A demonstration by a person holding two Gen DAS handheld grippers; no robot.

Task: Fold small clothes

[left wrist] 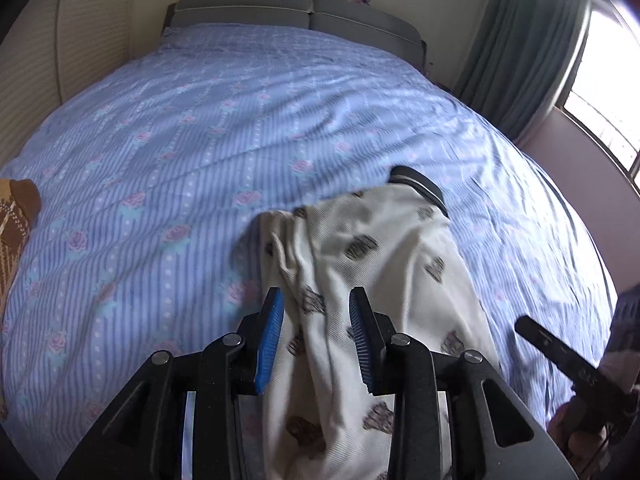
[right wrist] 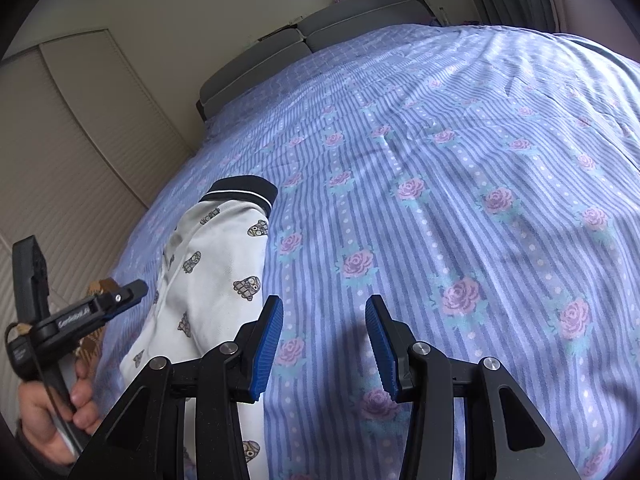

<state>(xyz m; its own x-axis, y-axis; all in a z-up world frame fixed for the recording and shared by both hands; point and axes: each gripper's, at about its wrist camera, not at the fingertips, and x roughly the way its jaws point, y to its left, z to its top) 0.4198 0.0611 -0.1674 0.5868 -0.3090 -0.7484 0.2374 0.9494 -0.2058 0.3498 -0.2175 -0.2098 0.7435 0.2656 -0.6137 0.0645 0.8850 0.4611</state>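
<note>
A small white garment [left wrist: 380, 248] printed with little dark figures lies lengthwise on the bed, its dark cuff [left wrist: 420, 184] with a white stripe at the far end. My left gripper [left wrist: 317, 294] hovers over its near part with the jaws apart. The cloth runs between and beneath the blue pads [left wrist: 272, 336], which do not pinch it. In the right wrist view the same garment [right wrist: 216, 264] and cuff [right wrist: 244, 190] sit to the left. My right gripper [right wrist: 323, 302] stands open over bare sheet just right of the garment, with nothing between its fingers.
The bed carries a blue striped sheet with pink roses [left wrist: 160, 140], with a grey headboard [left wrist: 280, 8] behind. A brown patterned cloth [left wrist: 16, 216] lies at the left edge. A curtain [left wrist: 520, 48] and window are to the right. Louvred doors [right wrist: 60, 160] and a hand [right wrist: 52, 420] show at left.
</note>
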